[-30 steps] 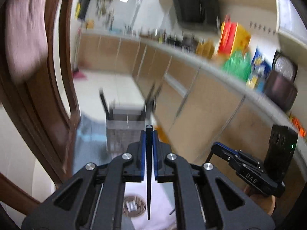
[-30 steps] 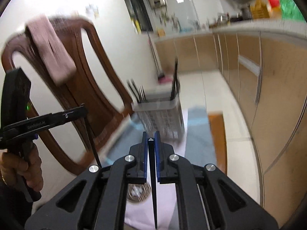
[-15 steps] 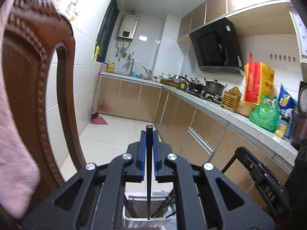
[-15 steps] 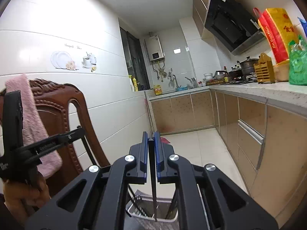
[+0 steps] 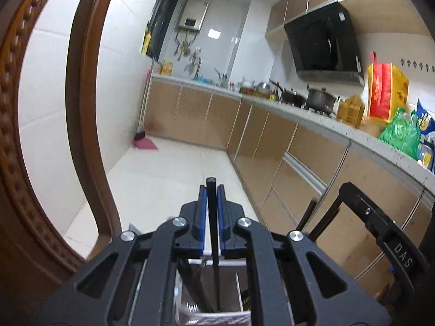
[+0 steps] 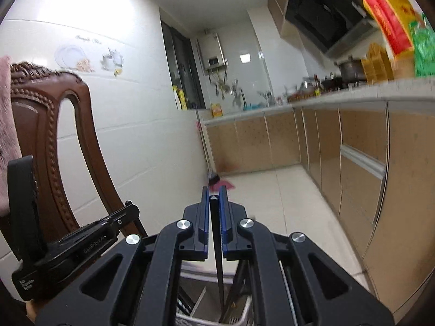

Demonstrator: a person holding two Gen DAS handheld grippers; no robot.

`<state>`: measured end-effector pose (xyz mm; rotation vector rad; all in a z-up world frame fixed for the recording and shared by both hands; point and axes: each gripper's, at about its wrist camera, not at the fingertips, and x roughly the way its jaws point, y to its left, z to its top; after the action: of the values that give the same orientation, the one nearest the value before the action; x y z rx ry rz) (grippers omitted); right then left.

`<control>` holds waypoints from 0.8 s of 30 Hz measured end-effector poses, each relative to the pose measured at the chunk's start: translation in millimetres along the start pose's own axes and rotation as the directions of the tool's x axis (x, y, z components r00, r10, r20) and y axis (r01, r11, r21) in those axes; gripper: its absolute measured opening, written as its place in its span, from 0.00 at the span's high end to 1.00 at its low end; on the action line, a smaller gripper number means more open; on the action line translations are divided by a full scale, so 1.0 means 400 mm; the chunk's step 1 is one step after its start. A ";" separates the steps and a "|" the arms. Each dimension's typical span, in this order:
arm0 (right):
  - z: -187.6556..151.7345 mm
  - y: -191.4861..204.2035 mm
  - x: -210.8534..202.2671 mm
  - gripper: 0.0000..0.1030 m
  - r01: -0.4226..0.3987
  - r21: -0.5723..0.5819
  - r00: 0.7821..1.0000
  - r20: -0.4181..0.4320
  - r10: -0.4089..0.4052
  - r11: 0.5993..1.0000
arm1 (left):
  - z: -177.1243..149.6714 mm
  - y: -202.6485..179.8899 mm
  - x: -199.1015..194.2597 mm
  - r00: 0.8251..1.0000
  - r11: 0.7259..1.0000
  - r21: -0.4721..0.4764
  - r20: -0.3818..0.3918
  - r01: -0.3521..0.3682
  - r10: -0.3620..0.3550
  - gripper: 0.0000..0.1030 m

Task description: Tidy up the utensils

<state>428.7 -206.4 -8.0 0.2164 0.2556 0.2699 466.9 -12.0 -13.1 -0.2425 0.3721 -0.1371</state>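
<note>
**A:** Start at the left edge, what have we got?

**B:** The carved wooden chair (image 6: 49, 125), with a pink towel (image 6: 6, 114) draped over its back. Just right of that, the left gripper (image 5: 211, 198), jaws pinched tight on a black chopstick (image 5: 213, 244) that stands between the blue pads (image 5: 202, 217) and runs down toward the camera.

**A:** And where does that stick end?

**B:** Its lower end hangs inside the white utensil basket (image 5: 217, 263), right under the fingers (the bottom of the basket is cut off by the frame).

**A:** Moving across, the other hand?

**B:** The right gripper (image 6: 215, 206), same story: jaws closed on a second black chopstick (image 6: 218, 266), and its tip dips into the mesh basket (image 6: 242, 317) below. Other dark utensils already lean in there, though I cannot tell which kind.

**A:** The two tools relative to each other?

**B:** Side by side and near, both over that one basket; each shows at the edge of the other's view.

**A:** Far right?

**B:** The kitchen counter (image 5: 326, 125) with a steel pot (image 5: 320, 99), a red and yellow bag (image 5: 386, 89) and a green bag (image 5: 402, 133); black range hood (image 5: 323, 46) above.
</note>
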 end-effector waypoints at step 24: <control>-0.350 -0.159 -0.627 0.18 -0.038 0.274 0.988 -0.133 0.077 0.961 | -0.625 0.087 -0.258 0.774 0.972 0.146 -0.588 -0.184 0.235 0.52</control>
<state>171.0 -314.1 -100.7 0.4768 0.4292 0.3085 280.9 -12.3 -212.4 -0.0675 1.0303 -0.0020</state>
